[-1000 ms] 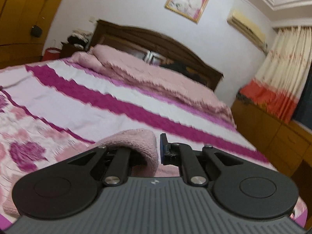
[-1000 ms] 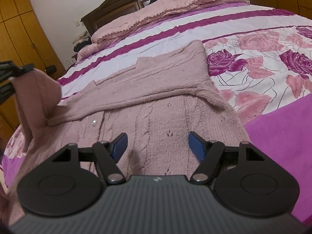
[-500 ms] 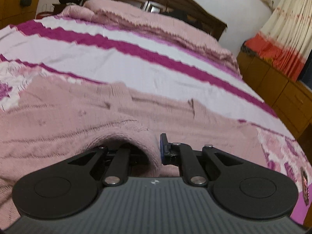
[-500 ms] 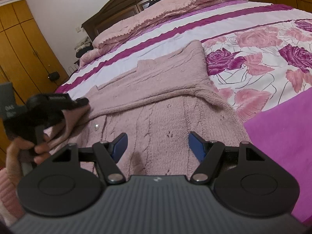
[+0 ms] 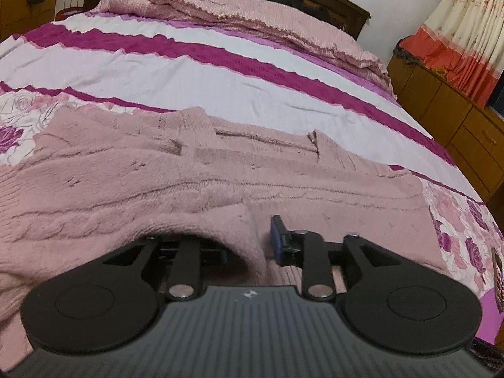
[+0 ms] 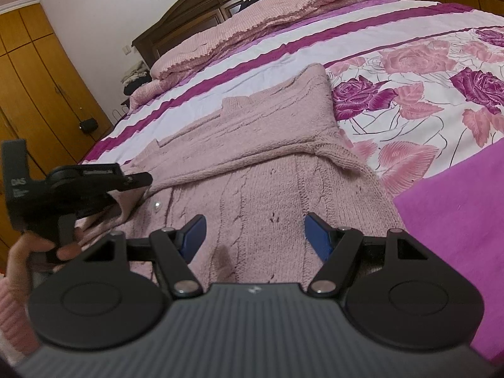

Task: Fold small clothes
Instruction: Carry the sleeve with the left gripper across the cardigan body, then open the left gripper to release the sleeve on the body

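While the pink cardigan (image 6: 277, 157) lies spread on the bed (image 6: 409, 31), its soft, light knit is best pinched at a hem or cuff. Left tongs (image 5: 252, 245), just opened, let go a folded sleeve draped over one finger, probably still touching. Right tongs (image 6: 253, 236) hover wide, empty.

- We see a bed (image 6: 409, 28) under a magenta-striped, rose-printed cover.
- A pink knitted cardigan (image 6: 267, 170) lies flat across it.
- Beyond the cardigan, a pink quilt (image 5: 252, 15) lies bunched against the headboard (image 6: 189, 9).
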Demonstrator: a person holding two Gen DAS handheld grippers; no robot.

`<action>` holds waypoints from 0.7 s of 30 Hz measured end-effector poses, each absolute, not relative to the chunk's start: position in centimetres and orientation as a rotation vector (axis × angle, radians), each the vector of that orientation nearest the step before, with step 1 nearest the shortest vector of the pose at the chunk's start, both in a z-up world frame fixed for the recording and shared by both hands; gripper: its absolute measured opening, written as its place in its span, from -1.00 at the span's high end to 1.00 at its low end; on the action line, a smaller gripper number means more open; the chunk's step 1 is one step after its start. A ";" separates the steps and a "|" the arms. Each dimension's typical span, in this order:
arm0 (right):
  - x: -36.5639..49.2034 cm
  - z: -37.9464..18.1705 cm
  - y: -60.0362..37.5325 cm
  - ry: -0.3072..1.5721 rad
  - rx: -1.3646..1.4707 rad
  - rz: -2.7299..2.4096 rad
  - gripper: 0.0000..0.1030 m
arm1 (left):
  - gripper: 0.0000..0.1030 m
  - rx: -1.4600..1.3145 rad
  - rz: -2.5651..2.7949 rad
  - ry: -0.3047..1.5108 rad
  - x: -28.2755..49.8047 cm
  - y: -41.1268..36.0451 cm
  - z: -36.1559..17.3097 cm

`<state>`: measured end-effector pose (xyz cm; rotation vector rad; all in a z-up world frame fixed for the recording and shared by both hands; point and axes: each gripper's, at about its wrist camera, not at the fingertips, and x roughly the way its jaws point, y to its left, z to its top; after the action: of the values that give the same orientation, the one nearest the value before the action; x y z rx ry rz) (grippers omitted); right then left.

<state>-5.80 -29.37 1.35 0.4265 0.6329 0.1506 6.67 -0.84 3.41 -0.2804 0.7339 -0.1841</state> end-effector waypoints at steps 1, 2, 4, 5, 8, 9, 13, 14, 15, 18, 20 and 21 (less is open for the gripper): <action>-5.8 1.4 -29.4 0.633 0.426 0.151 -0.36 | 0.25 -0.283 -0.186 0.741 6.3 -0.8 3.7; -5.8 1.4 -29.4 0.633 0.426 0.150 -0.36 | 0.19 -0.281 -0.188 0.753 5.9 -0.7 4.0; -5.8 1.4 -29.4 0.633 0.426 0.150 -0.36 | 0.16 -0.271 -0.189 0.768 5.1 -0.5 4.5; -5.9 1.4 -29.3 0.633 0.425 0.150 -0.36 | 0.14 -0.260 -0.190 0.779 4.7 -0.5 4.7; -5.9 1.4 -29.4 0.631 0.423 0.149 -0.36 | 0.11 -0.226 -0.190 0.810 3.5 -0.4 5.3; -5.9 1.4 -29.3 0.631 0.422 0.149 -0.36 | 0.10 -0.218 -0.190 0.818 3.1 -0.2 5.5; -6.0 1.5 -29.2 0.629 0.414 0.146 -0.36 | 0.08 -0.225 -0.186 0.842 1.7 0.7 6.0; -6.0 1.5 -29.2 0.629 0.411 0.144 -0.36 | 0.08 -0.234 -0.188 0.851 1.4 1.0 6.1; -6.0 1.5 -29.1 0.630 0.408 0.143 -0.36 | 0.08 -0.242 -0.186 0.859 1.1 1.4 6.2; -6.1 1.6 -29.0 0.631 0.398 0.139 -0.36 | 0.07 -0.252 -0.174 0.865 0.3 2.2 6.6; -6.0 1.7 -28.8 0.635 0.390 0.136 -0.36 | 0.07 -0.255 -0.164 0.864 -0.2 2.8 6.8; -5.9 1.8 -28.7 0.638 0.384 0.135 -0.36 | 0.07 -0.258 -0.161 0.864 -0.5 3.1 6.9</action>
<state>-5.89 -28.75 1.76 0.3845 0.6378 0.1350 -0.49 3.10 6.93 -0.2580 0.8637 -0.1615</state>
